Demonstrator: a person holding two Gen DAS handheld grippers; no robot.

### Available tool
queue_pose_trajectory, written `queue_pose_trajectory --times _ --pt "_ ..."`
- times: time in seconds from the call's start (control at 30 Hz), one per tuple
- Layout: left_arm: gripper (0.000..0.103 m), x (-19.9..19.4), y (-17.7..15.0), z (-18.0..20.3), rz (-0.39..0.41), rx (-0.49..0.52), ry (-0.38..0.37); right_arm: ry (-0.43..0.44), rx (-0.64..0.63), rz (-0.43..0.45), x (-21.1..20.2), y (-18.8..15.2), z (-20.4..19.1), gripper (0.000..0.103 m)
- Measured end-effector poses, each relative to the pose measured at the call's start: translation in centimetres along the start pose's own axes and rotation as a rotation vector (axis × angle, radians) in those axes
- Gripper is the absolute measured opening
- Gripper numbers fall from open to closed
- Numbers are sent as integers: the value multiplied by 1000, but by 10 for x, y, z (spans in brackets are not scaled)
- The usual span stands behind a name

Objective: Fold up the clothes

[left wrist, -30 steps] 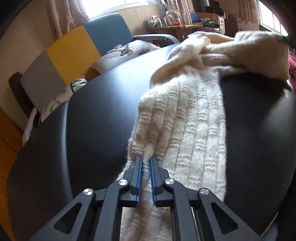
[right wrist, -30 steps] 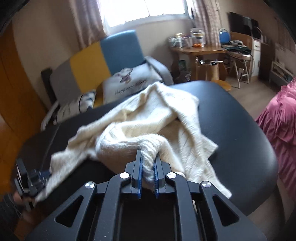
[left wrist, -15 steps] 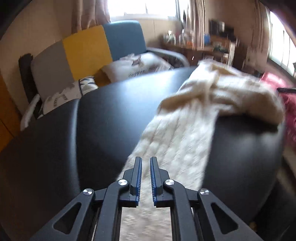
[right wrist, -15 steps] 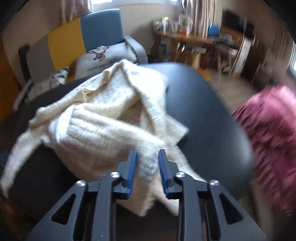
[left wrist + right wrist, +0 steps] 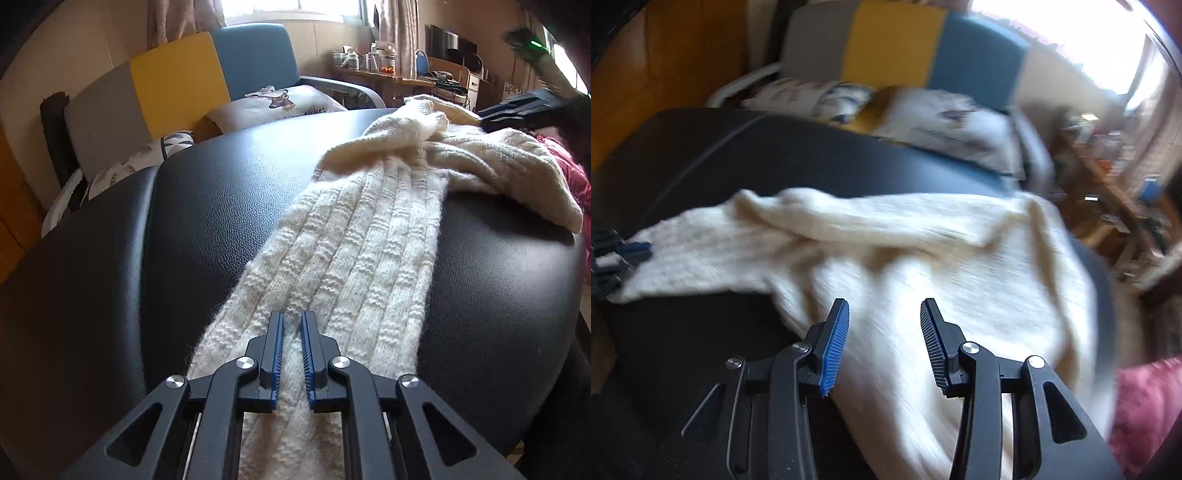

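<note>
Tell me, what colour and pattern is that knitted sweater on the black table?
Cream-white sweater, knitted in raised ribs with small crosswise ridges; the left wrist view shows it best.

Left claw (image 5: pixel 291 325), bottom centre of left wrist view: matte black plastic frame w/ triangular cut-outs in the outer arms. Four round silver screw heads sit across the linkage. Two narrow black fingers, each w/ a ribbed blue pad (image 5: pixel 277 360) on its inner face.

Right claw (image 5: pixel 884 314), bottom centre of right wrist view: same build – black frame, triangular cut-outs, silver screws at the pivots. Blue ribbed pad (image 5: pixel 834 347) shows clearly on the left finger; right finger's pad looks dark, seen edge-on w/ a thin blue strip behind.

Upper right of left wrist view: right claw again, blurred, black w/ blue, plus a small green light above it.
</note>
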State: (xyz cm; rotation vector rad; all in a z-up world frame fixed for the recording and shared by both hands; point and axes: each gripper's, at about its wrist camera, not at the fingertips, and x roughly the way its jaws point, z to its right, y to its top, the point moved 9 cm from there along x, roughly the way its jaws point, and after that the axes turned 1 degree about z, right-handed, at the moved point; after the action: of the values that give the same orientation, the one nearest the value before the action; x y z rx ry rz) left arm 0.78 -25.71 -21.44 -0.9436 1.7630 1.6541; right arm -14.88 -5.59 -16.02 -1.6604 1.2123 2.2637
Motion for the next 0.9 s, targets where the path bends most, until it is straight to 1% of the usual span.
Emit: queue_pose_trajectory --times 0.03,0.1,0.2,0.33,0.4,0.43,0.57,0.67,0.8,0.9 --pt "10 0 -1 0 1 4 -2 37 -9 -15 13 5 -8 42" --pt "10 0 -1 0 3 11 -7 72 -9 -66 38 8 -15 42" --pt "10 0 -2 -3 5 18 -12 42 -20 -136 65 3 -11 42" --pt "10 1 0 -17 -2 18 4 88 13 -186 84 -7 -14 42" --pt "10 3 2 -26 -5 18 22 98 26 -183 91 -9 -18 43" --pt "10 4 3 -31 -8 15 31 107 43 -175 93 -8 -19 45" --pt "10 8 4 -46 -24 6 68 153 131 -132 97 -1 -20 46" --pt "10 9 4 -53 -36 6 100 148 125 -115 99 3 -26 49" --pt "11 9 1 -60 -43 33 172 141 136 -107 102 9 -43 50" --pt "11 9 -3 -70 -55 43 218 154 150 -115 99 6 -53 50"
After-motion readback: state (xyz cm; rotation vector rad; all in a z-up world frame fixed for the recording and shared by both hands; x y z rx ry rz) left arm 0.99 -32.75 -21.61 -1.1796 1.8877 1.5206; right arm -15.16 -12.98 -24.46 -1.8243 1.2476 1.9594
